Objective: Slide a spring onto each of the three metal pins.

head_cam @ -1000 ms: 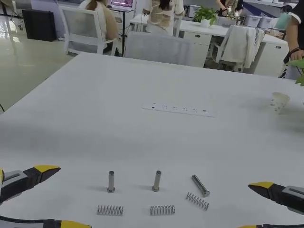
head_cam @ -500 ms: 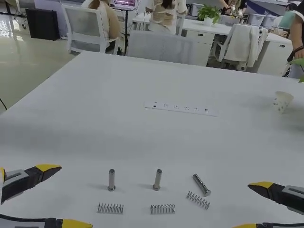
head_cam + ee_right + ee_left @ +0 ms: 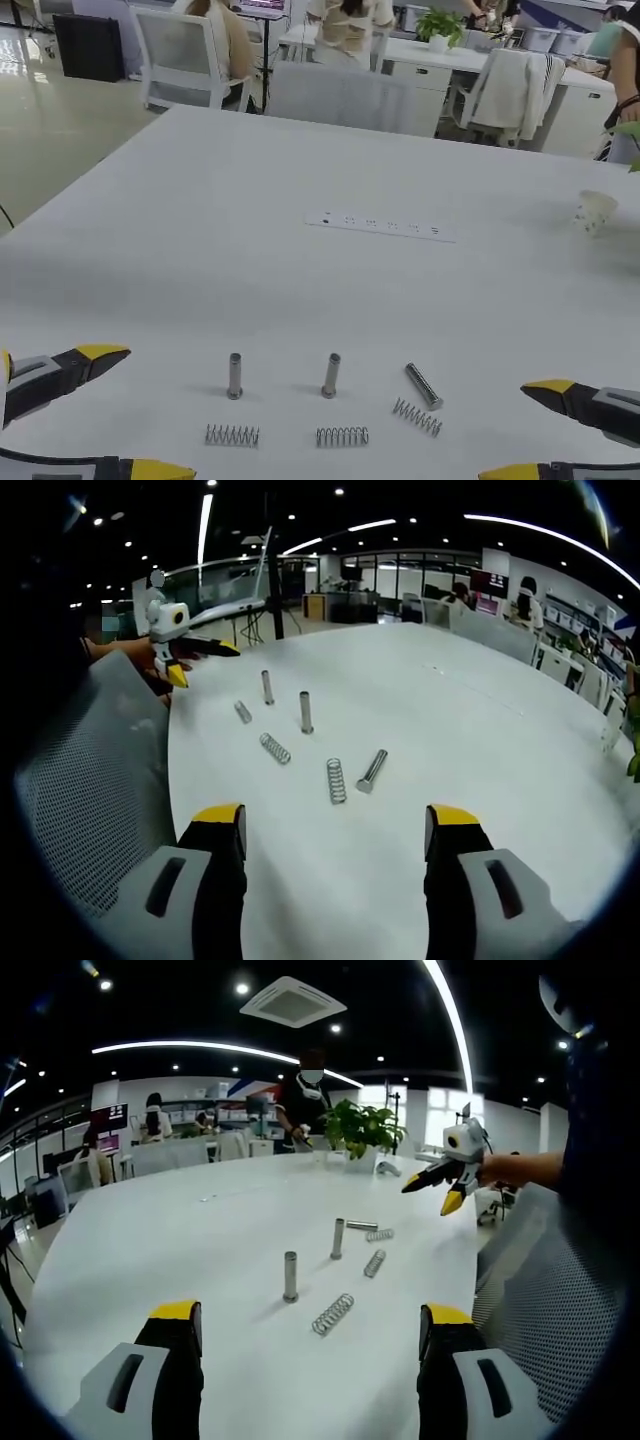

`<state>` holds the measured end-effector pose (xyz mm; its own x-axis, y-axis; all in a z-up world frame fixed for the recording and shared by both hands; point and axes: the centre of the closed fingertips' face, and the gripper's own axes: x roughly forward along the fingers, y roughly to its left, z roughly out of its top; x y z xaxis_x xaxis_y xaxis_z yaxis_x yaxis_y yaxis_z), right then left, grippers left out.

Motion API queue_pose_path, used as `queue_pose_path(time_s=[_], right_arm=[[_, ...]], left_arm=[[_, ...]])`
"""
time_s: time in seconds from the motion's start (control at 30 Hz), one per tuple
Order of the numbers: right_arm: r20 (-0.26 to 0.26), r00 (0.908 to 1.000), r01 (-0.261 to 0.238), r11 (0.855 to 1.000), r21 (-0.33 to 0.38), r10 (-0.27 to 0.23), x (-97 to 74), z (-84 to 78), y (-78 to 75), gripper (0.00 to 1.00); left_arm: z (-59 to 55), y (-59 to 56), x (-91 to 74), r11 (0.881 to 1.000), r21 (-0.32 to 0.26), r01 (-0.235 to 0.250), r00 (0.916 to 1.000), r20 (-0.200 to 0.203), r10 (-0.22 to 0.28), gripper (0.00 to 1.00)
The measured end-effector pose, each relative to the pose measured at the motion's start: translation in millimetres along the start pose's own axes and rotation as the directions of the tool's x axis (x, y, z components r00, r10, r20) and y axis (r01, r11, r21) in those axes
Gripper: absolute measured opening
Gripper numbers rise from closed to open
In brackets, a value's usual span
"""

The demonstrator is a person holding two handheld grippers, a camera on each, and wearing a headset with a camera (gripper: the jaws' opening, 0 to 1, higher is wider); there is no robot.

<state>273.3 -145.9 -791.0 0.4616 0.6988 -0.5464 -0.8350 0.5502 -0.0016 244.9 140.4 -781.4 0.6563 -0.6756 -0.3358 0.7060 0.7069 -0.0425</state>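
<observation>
Two metal pins stand upright on the white table, the left pin [image 3: 235, 376] [image 3: 291, 1276] [image 3: 267, 687] and the middle pin [image 3: 331, 375] [image 3: 338, 1238] [image 3: 306, 711]. A third pin [image 3: 423, 386] [image 3: 362, 1225] [image 3: 371, 770] lies on its side to the right. In front of each pin lies a spring: the left spring [image 3: 232, 435] [image 3: 333, 1314], the middle spring [image 3: 342, 436] [image 3: 274, 748] and the right spring [image 3: 417, 418] [image 3: 334, 780]. My left gripper [image 3: 135, 410] [image 3: 312, 1315] hovers open left of the row. On the right, my right gripper [image 3: 522, 430] [image 3: 335, 815] is open and holds nothing.
A flat white power strip [image 3: 380, 227] lies mid-table, and a paper cup [image 3: 592, 212] stands at the far right. Chairs, desks and people are beyond the far edge. A mesh chair back [image 3: 550, 1300] sits close behind the near edge.
Pins, springs and both grippers stay where they were; only the head view has drifted slightly.
</observation>
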Motion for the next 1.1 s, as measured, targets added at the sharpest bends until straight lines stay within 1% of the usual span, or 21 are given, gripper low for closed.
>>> queue_pose_path(time_s=[0.57,0.73,0.97,1.1], right_arm=[[-0.009,0.9995,0.031,1.000,0.004,-0.031,-3.6,1.7,-5.5,0.70],[-0.004,0.9993,0.037,0.999,0.002,-0.037,-2.3,6.8,-7.9,0.70],[-0.014,0.9990,0.041,0.999,-0.006,-0.041,4.0,13.1,-12.1,0.68],[-0.016,0.9989,0.044,0.999,-0.018,-0.044,9.0,22.0,-13.6,0.66]], left_arm=[[0.7,1.6,2.3,1.000,0.003,0.012,0.9999,0.007,-0.012,0.87],[0.4,1.9,3.3,1.000,0.004,0.017,0.9998,0.008,-0.017,0.86],[-0.3,2.8,2.6,1.000,0.004,0.017,0.9998,0.010,-0.017,0.86],[-1.3,3.6,1.6,1.000,0.002,0.016,0.9998,0.008,-0.016,0.86]])
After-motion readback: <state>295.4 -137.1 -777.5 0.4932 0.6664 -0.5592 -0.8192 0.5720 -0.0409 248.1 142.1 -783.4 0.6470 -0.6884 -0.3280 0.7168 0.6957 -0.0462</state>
